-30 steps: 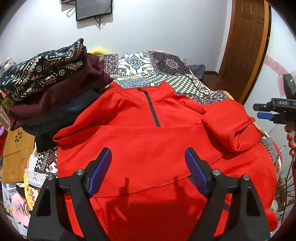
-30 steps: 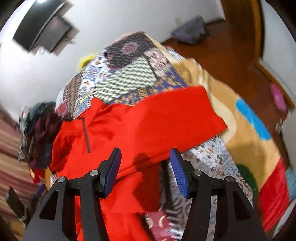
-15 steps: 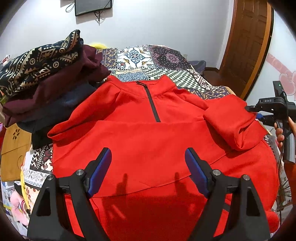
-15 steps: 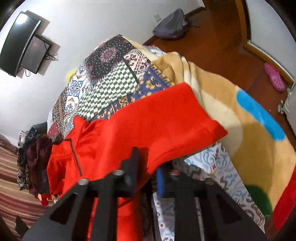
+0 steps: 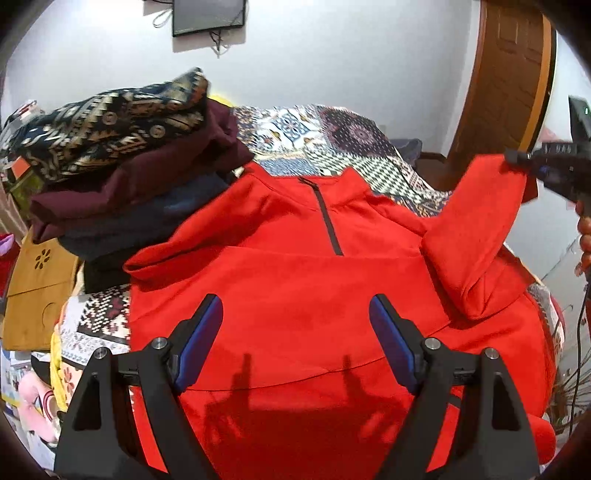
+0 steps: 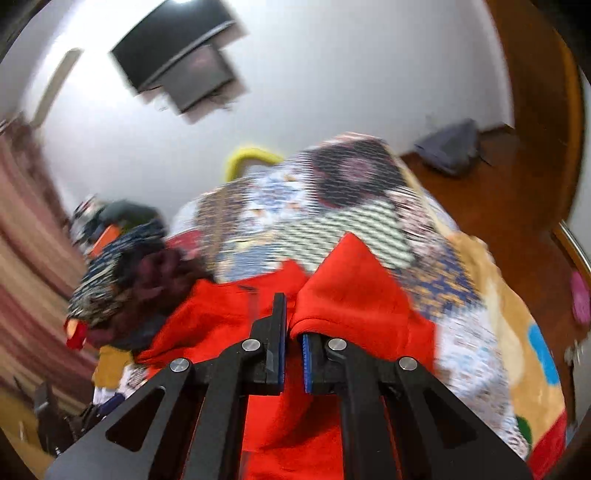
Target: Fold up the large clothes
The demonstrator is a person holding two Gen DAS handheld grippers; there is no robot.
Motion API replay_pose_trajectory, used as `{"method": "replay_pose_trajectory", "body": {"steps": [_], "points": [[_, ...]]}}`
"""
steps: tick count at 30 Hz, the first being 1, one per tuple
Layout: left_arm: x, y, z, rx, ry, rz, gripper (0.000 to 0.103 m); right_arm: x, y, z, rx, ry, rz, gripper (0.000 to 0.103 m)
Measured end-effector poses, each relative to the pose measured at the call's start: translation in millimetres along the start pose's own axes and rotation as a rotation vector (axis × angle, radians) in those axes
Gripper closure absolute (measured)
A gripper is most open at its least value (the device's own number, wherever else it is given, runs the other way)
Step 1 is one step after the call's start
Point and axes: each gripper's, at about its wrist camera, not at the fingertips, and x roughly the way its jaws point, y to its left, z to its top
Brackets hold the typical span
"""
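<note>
The red fleece pullover with a short dark zip (image 5: pixel 295 295) lies front-up across my bed, collar toward the far wall, its body spread flat over the patchwork patterned bedspread (image 5: pixel 332 136). Its sleeve on my right (image 5: pixel 476 236) is raised off the bed, the cuff end up in the air while the upper part bends back down to the shoulder. My right tongs (image 6: pixel 293 354) are pinched nearly together on that cuff, red cloth bunched between the blue pads (image 6: pixel 306 363); this view is smeared with blur. The other sleeve (image 5: pixel 192 243) lies folded along the body's left edge. My left tongs (image 5: pixel 295 343) hang spread wide above the lower chest of the pullover, gripping nothing, their shadows falling on the cloth below. Just beside the left shoulder sits a pile of folded garments, maroon and navy with a gold-patterned dark one on top (image 5: pixel 122 158). Beyond the bed are a white wall, a dark wall-mounted screen (image 5: pixel 208 14) and a brown wooden door (image 5: pixel 513 85).
</note>
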Motion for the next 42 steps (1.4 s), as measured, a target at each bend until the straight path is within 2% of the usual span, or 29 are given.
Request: {"method": "replay_pose_trajectory", "body": {"steps": [4,7,11,14,21,26,28,30,32,34,36,42], "points": [[-16,17,-2,-0.022,-0.033,0.022,0.022,20,53,-8,-0.104,0.044,0.072,0.097],[-27,32,-6,-0.043,-0.052,0.043,0.022,43,90,-26,-0.173,0.112,0.123,0.097],[-38,55,-16,-0.079,-0.058,0.071,0.022,78,128,-61,-0.255,0.240,0.165,0.097],[-44,71,-24,-0.104,-0.050,0.091,0.021,110,152,-94,-0.328,0.367,0.178,0.097],[-51,102,-46,-0.165,-0.017,0.125,0.021,146,171,-153,-0.426,0.592,0.186,0.097],[-46,106,-52,-0.176,0.013,0.130,0.021,135,165,-157,-0.419,0.642,0.185,0.096],[-43,102,-51,-0.167,0.021,0.126,0.021,124,158,-148,-0.401,0.632,0.179,0.092],[-39,95,-47,-0.150,0.026,0.121,0.021,107,148,-136,-0.394,0.584,0.175,0.082],[-34,84,-42,-0.125,0.031,0.110,0.021,88,135,-123,-0.393,0.509,0.148,0.063],[-29,73,-37,-0.096,0.036,0.103,0.021,69,119,-110,-0.401,0.426,0.095,0.056],[-20,56,-30,-0.049,0.049,0.095,0.021,51,99,-98,-0.402,0.362,0.042,0.054],[9,7,-9,0.106,0.081,0.089,0.021,15,36,-72,-0.349,0.254,-0.115,0.054]]}}
